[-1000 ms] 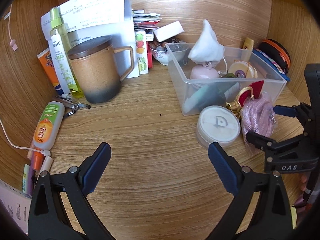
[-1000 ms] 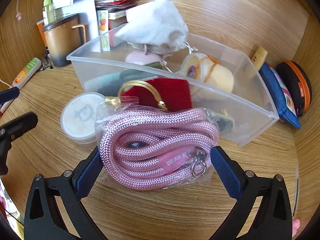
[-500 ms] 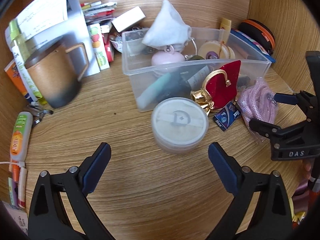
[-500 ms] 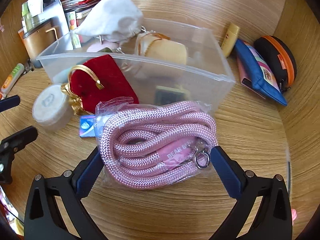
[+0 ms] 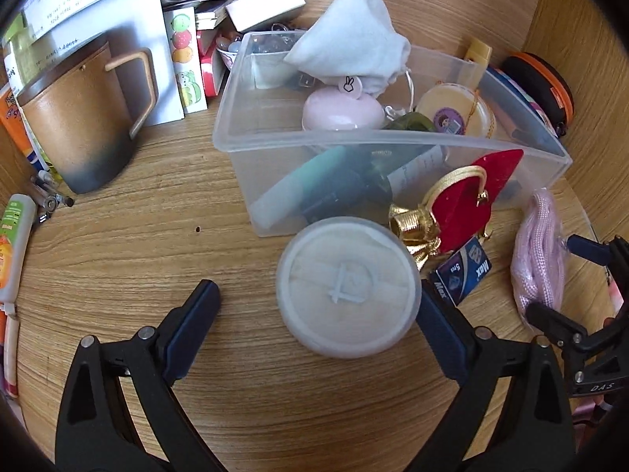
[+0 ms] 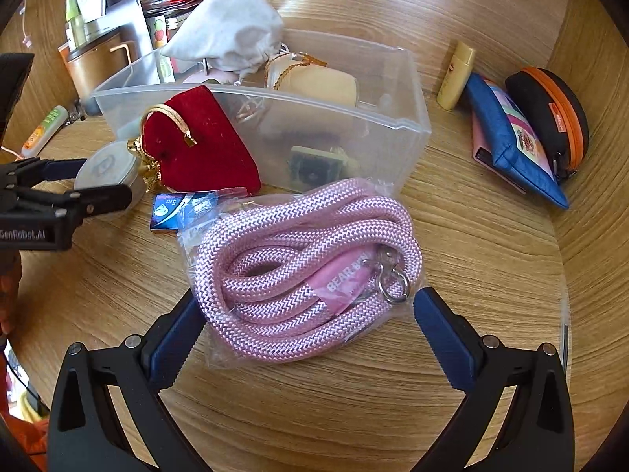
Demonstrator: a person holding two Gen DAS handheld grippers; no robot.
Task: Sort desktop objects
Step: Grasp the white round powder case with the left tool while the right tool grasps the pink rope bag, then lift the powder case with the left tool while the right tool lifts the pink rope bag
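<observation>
The wooden counter (image 5: 137, 259) carries a clear plastic bin (image 5: 377, 141) that holds a white cloth pouch (image 5: 354, 47), a pink rounded case (image 5: 342, 112) and a round yellow item (image 5: 456, 112). Left of the bin stands a brown lidded mug (image 5: 78, 118). A bagged coil of pink rope (image 6: 310, 271) lies in front of the bin; the right claw (image 6: 306, 326) has its blue pads pressed against both sides of the bag. A red velvet pouch (image 6: 200, 145) leans on the bin's front wall. The left claw (image 5: 318, 306) is spread wide around a round frosted container (image 5: 348, 287), one pad touching its right side, the other apart. A small blue packet (image 5: 464, 271) lies beside the red velvet pouch.
</observation>
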